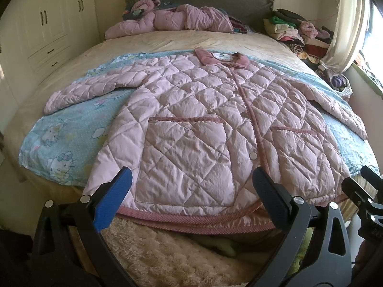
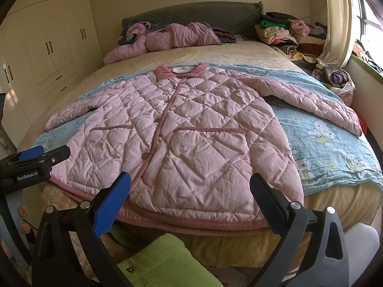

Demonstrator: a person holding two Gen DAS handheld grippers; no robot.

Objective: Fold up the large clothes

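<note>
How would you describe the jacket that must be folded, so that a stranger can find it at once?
Start at the big bed and look at its near end, where a blue cartoon sheet lies. The jacket is spread flat on that sheet, front up, sleeves out. Unlike the crumpled pink clothing by the headboard, it has a darker pink collar and two trimmed pockets.

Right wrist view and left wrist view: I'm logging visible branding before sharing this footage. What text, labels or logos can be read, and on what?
"GenRobot.AI": white lettering on the black body of the left hand-held gripper, seen in the right wrist view.
Neck label inside the collar of the pink quilted jacket: a small dark logo and print, too small to read.
Blue cartoon-cat sheet: pictures only, no legible words.
Right hand-held gripper: white marks at the left wrist view's edge, unreadable.
</note>
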